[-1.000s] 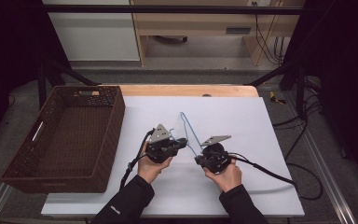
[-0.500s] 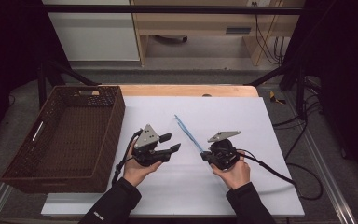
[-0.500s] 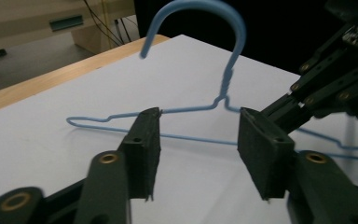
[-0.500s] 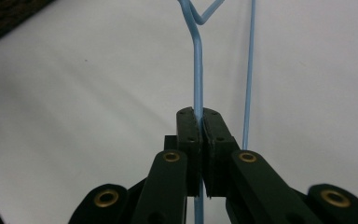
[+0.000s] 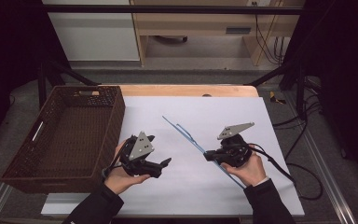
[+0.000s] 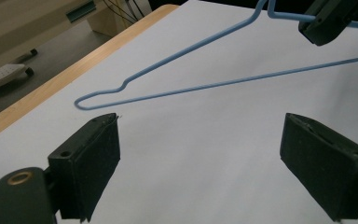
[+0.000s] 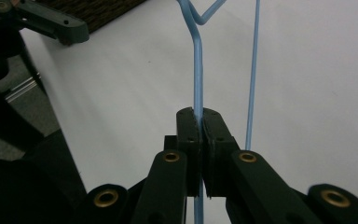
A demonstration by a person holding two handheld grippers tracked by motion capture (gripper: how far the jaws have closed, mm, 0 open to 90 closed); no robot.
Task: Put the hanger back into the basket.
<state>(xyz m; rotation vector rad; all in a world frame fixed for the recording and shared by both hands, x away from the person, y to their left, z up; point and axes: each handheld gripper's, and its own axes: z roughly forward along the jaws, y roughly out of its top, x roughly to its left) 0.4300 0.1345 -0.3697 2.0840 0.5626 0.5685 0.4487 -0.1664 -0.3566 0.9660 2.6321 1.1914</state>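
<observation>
A light blue wire hanger (image 5: 186, 136) slants across the white table top (image 5: 223, 112), held off the surface. My right gripper (image 5: 209, 155) is shut on one of its wires; in the right gripper view the jaws pinch the hanger wire (image 7: 197, 70) at my right gripper's tips (image 7: 199, 122). My left gripper (image 5: 159, 151) is to the left of the hanger, apart from it, open and empty. In the left gripper view the wide-open left gripper (image 6: 209, 163) faces the hanger (image 6: 191, 88), whose narrow end lies beyond the left jaw.
A dark brown wicker basket (image 5: 18, 163) stands at the table's left side, close to my left hand. A wooden strip (image 5: 191, 90) borders the far edge. A black cable (image 5: 284, 170) trails from my right gripper toward the right edge.
My left gripper has let go of the hanger, opened and drawn left toward the basket. The right gripper has kept its hold, and the hanger now slants edge-on.
</observation>
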